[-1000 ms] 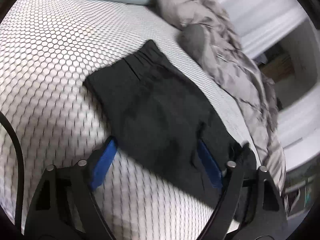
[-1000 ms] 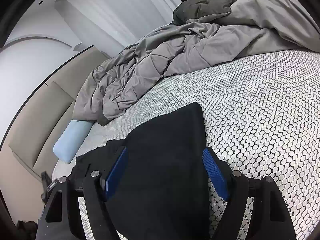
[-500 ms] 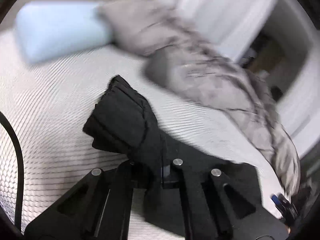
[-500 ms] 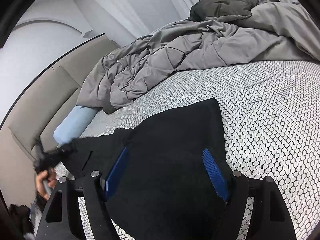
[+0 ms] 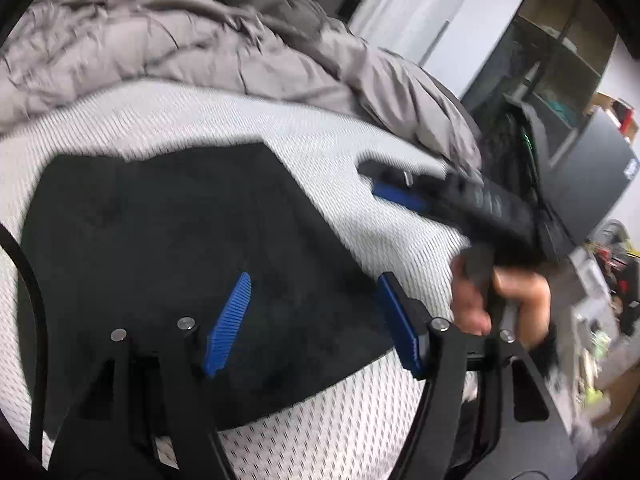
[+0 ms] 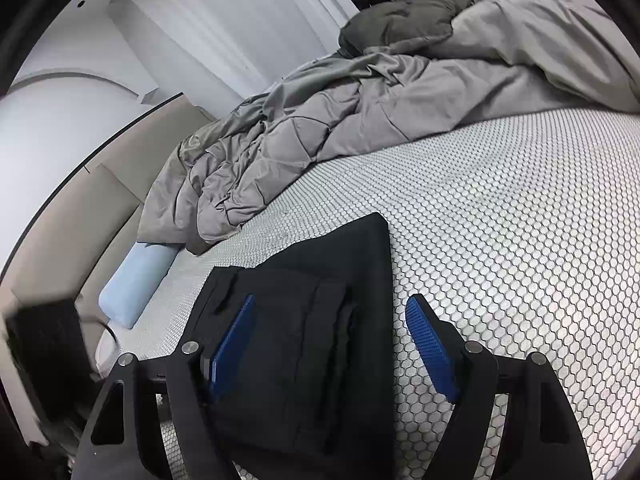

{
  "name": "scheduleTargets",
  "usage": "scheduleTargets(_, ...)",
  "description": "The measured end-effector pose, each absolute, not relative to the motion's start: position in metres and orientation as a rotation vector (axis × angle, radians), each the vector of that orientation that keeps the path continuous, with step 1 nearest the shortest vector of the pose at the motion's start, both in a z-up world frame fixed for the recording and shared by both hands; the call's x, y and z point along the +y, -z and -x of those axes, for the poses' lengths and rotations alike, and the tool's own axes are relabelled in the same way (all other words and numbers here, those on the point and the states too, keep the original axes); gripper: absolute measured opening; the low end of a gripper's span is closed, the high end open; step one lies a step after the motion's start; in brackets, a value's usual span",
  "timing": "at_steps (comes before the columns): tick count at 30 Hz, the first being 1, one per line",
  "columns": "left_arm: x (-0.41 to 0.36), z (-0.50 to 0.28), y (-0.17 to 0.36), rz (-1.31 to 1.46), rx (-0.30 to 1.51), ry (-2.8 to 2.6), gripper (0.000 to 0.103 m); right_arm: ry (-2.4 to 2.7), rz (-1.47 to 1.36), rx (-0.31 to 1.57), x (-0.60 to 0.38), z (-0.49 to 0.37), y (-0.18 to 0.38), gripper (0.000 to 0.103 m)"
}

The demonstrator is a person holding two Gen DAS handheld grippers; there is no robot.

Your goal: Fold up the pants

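The black pants (image 5: 168, 248) lie folded flat on the white honeycomb mattress (image 5: 360, 432). My left gripper (image 5: 316, 316) is open and empty, its blue pads (image 5: 228, 324) hovering over the pants' right edge. In the right wrist view the pants (image 6: 312, 340) show a smaller folded layer on top. My right gripper (image 6: 332, 344) is open and empty over them. It also shows in the left wrist view (image 5: 440, 200), held by a hand to the right of the pants.
A rumpled grey duvet (image 6: 360, 120) lies along the far side of the mattress (image 6: 520, 220). A light blue pillow (image 6: 136, 284) lies by the beige headboard (image 6: 60, 220). Shelves and clutter (image 5: 580, 160) stand beyond the bed's right edge.
My left gripper was shut on the waistband half a second ago, carried it over the pants and has let go. It is now open. My right gripper stayed open over the pants.
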State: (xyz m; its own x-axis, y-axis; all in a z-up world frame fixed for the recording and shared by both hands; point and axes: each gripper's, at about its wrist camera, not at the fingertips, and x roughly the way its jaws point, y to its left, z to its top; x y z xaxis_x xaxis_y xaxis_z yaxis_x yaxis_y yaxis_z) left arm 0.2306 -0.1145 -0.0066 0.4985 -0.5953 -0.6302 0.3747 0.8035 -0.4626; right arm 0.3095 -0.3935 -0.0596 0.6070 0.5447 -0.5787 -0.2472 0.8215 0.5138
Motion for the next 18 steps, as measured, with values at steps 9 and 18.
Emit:
scheduleTargets(9,-0.018,-0.228,0.015,0.315,0.734,0.284,0.077,-0.69,-0.417,0.94,-0.365,-0.31,0.081,0.065)
scheduleTargets(18,0.054,-0.248,0.059,0.389,0.815,0.113,0.075,-0.703,-0.385,1.07,-0.334,-0.316,0.12,0.028)
